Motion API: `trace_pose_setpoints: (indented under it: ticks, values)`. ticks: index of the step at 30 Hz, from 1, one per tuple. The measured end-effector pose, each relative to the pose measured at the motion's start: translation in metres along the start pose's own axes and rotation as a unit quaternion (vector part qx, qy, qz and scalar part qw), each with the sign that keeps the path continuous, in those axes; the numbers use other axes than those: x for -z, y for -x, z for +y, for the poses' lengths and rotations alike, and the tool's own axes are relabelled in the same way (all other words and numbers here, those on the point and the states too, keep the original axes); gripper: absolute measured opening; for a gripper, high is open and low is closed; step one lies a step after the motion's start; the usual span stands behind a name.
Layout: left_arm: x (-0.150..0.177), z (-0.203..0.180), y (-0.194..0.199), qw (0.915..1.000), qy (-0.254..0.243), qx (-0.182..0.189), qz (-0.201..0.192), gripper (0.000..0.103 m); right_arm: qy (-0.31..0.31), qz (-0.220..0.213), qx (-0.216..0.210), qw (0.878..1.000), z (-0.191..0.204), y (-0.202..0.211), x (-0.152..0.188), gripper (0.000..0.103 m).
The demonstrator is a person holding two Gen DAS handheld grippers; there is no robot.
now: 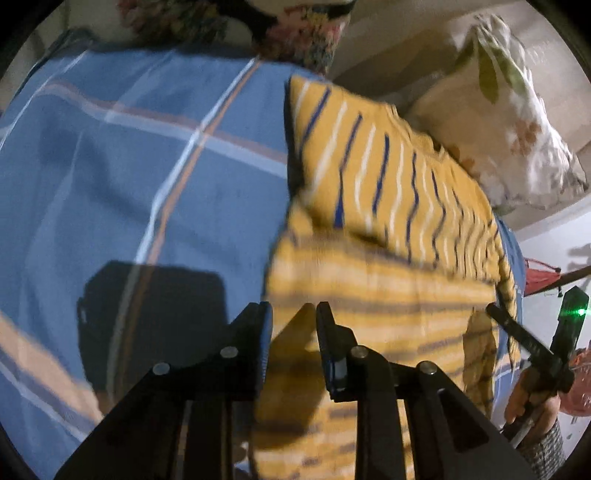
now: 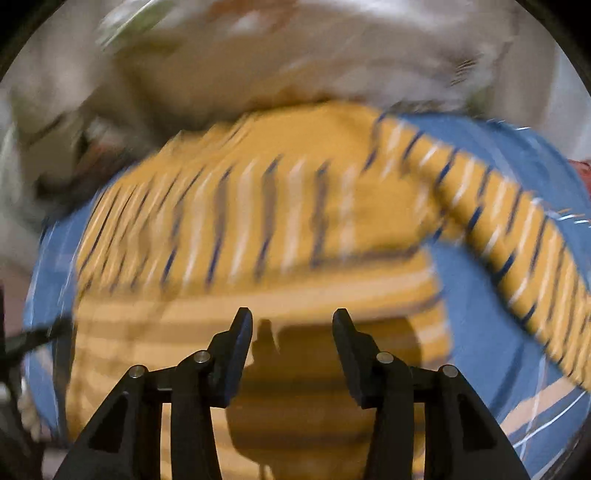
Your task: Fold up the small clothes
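A small yellow top point(image 1: 384, 177) with blue and white stripes lies on a blue checked bedsheet point(image 1: 122, 177). Its near part is turned up and shows its paler inside. My left gripper point(image 1: 293, 314) is open a little over the near left edge of the top; yellow cloth shows in the gap, and I cannot tell whether it touches. In the right wrist view the top point(image 2: 258, 206) is blurred, with one sleeve point(image 2: 517, 229) stretched out to the right. My right gripper point(image 2: 292, 325) is open just above the turned-up cloth and holds nothing.
A floral pillow point(image 1: 517, 122) lies beyond the top at the far right. Patterned fabric point(image 1: 295, 29) lies at the far edge of the bed. The other gripper point(image 1: 546, 343) and the hand holding it show at the right edge. A red object point(image 1: 539, 277) stands beyond the bed.
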State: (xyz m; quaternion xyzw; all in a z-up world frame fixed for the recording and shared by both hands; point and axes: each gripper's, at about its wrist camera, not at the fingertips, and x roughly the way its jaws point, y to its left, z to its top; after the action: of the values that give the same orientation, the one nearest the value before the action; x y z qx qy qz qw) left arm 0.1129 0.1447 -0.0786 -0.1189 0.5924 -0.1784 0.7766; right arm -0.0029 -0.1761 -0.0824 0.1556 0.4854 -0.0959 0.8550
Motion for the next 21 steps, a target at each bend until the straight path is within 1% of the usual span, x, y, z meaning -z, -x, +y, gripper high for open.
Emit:
trace_pose_setpoints:
  ticks: [1, 3, 4, 5, 7, 9, 11, 12, 13, 14, 15, 16, 17, 18, 19, 20, 21]
  values:
    - [0.011, -0.002, 0.0, 1.0, 0.003, -0.001, 0.002, 0.023, 0.023, 0.011, -0.001, 1.0, 0.006, 0.0, 0.016, 0.04]
    - [0.038, -0.009, 0.001, 0.9999, 0.008, 0.0, 0.009, 0.023, 0.045, 0.026, -0.004, 0.999, 0.008, 0.002, 0.04, 0.039]
    - [0.05, -0.012, 0.004, 0.9999, 0.008, -0.002, 0.009, 0.023, 0.049, 0.038, -0.015, 0.998, 0.005, 0.006, 0.057, 0.039]
    - [0.066, -0.017, 0.007, 0.9999, 0.005, -0.008, 0.007, 0.023, 0.05, 0.045, -0.02, 0.998, 0.002, 0.009, 0.067, 0.039]
    - [0.09, -0.02, 0.015, 0.9999, 0.012, -0.01, 0.004, 0.023, 0.054, 0.055, -0.024, 0.997, -0.005, 0.019, 0.092, 0.039]
    - [0.107, -0.019, 0.025, 0.9995, 0.029, -0.003, -0.005, 0.024, 0.054, 0.057, -0.031, 0.996, -0.019, 0.037, 0.114, 0.039]
    - [0.126, -0.015, 0.039, 0.9986, 0.05, 0.004, -0.018, 0.026, 0.023, 0.037, -0.055, 0.998, -0.04, 0.063, 0.127, 0.04]
    - [0.133, -0.014, 0.043, 0.9981, 0.057, 0.008, -0.022, 0.031, 0.009, 0.028, -0.068, 0.997, -0.049, 0.075, 0.134, 0.046]
    - [0.141, -0.013, 0.046, 0.9975, 0.064, 0.014, -0.027, 0.035, 0.002, 0.021, -0.077, 0.997, -0.055, 0.084, 0.141, 0.058]
    - [0.151, -0.012, 0.048, 0.9968, 0.07, 0.02, -0.033, 0.043, -0.003, 0.011, -0.081, 0.997, -0.063, 0.094, 0.15, 0.065]
    - [0.156, -0.013, 0.047, 0.9967, 0.071, 0.022, -0.032, 0.047, -0.005, 0.008, -0.083, 0.997, -0.065, 0.099, 0.156, 0.073]
    - [0.162, -0.014, 0.045, 0.9967, 0.071, 0.028, -0.028, 0.047, -0.008, 0.011, -0.086, 0.996, -0.07, 0.099, 0.164, 0.074]
    - [0.168, -0.017, 0.042, 0.9963, 0.073, 0.042, -0.021, 0.047, -0.015, 0.018, -0.085, 0.996, -0.071, 0.094, 0.166, 0.074]
    - [0.172, -0.02, 0.04, 0.9956, 0.073, 0.056, -0.016, 0.051, -0.024, 0.025, -0.09, 0.995, -0.073, 0.09, 0.17, 0.074]
    - [0.175, -0.025, 0.038, 0.9952, 0.07, 0.068, -0.013, 0.054, -0.035, 0.034, -0.105, 0.993, -0.075, 0.084, 0.174, 0.074]
    - [0.178, -0.031, 0.035, 0.9952, 0.065, 0.073, -0.011, 0.058, -0.044, 0.041, -0.122, 0.991, -0.075, 0.076, 0.176, 0.074]
    - [0.179, -0.038, 0.031, 0.9958, 0.059, 0.07, -0.008, 0.058, -0.047, 0.041, -0.128, 0.99, -0.07, 0.07, 0.173, 0.074]
